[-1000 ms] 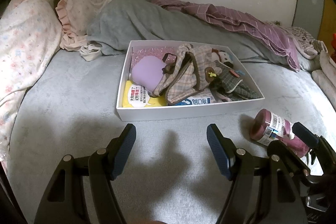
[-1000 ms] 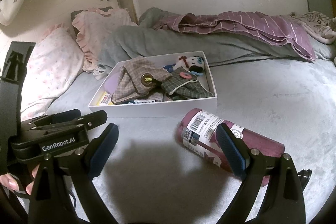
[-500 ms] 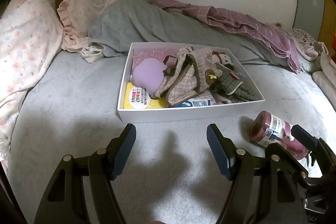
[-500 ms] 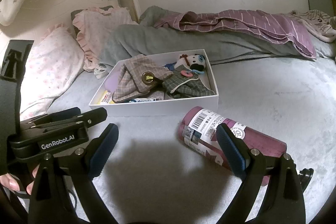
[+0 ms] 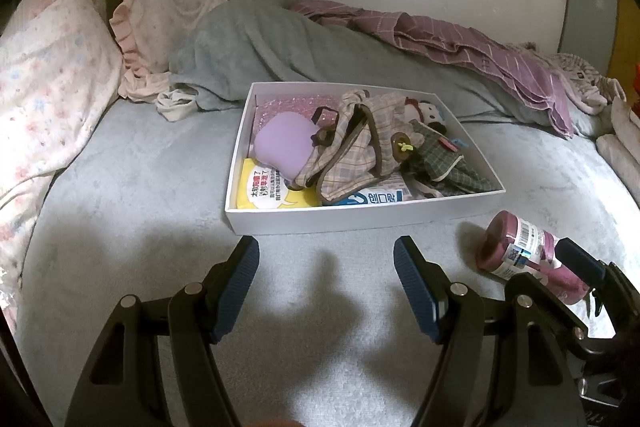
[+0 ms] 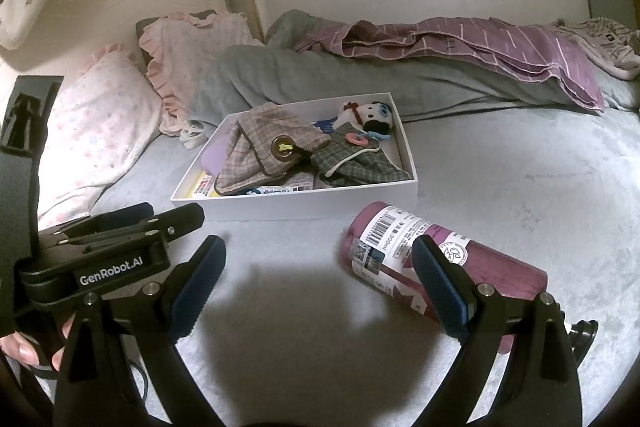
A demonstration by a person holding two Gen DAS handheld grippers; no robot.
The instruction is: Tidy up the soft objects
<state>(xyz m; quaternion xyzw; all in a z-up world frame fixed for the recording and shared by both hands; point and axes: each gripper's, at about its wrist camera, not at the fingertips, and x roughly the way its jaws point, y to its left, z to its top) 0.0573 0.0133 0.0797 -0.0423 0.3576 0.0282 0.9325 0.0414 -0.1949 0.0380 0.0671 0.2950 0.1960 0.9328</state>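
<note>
Box (image 5: 360, 217) of soft things lies on the bed (image 5: 140, 187) in the left wrist view, just beyond the left gripper (image 5: 324, 277), whose jaws stand wide with nothing between them. Inside, a purple cushion (image 5: 282, 149) sits at the left and a plaid bag (image 5: 360, 155) in the middle; both look light and limp, so a pinch on a fold or strap should do. The maroon roll (image 5: 520, 255) lies outside, near the box's right corner.

In the right wrist view, the right gripper (image 6: 318, 285) also has wide, empty jaws. The roll (image 6: 440, 263) lies on its side, long axis running from upper left to lower right, one end toward the box (image 6: 296, 207). It seems firm but squeezable; its middle looks the best hold.
</note>
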